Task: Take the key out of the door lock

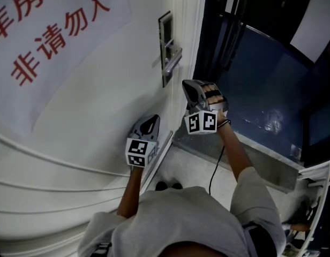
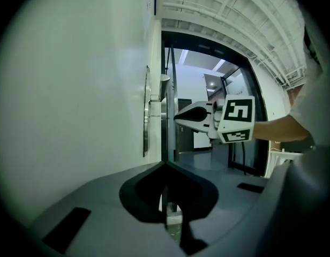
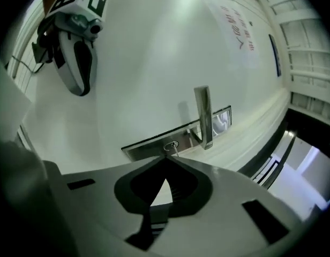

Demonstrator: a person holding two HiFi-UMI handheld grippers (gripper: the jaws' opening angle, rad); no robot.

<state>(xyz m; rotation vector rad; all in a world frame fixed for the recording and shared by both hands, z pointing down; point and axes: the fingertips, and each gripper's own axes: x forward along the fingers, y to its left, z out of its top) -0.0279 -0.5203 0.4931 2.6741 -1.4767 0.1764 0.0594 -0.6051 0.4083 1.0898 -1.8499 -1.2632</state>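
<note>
A steel lock plate [image 1: 166, 47] with a lever handle [image 1: 173, 60] sits near the edge of a white door [image 1: 100, 106]. In the right gripper view the keyhole [image 3: 171, 145] lies just past my right gripper [image 3: 166, 158]. That gripper is shut on the key [image 3: 176, 151]. Only the key's thin blade shows, running from the jaw tips to the keyhole, and I cannot tell whether its end is still inside. In the head view the right gripper [image 1: 186, 84] points at the plate's lower end. My left gripper [image 1: 154, 118] hangs lower by the door, shut and empty.
A white sign with red characters [image 1: 52, 31] covers the door's upper left. Past the door's edge is a dark opening with a blue glossy floor [image 1: 261, 90] and a grey threshold [image 1: 250, 154]. A black cable [image 1: 216, 170] hangs from the right gripper.
</note>
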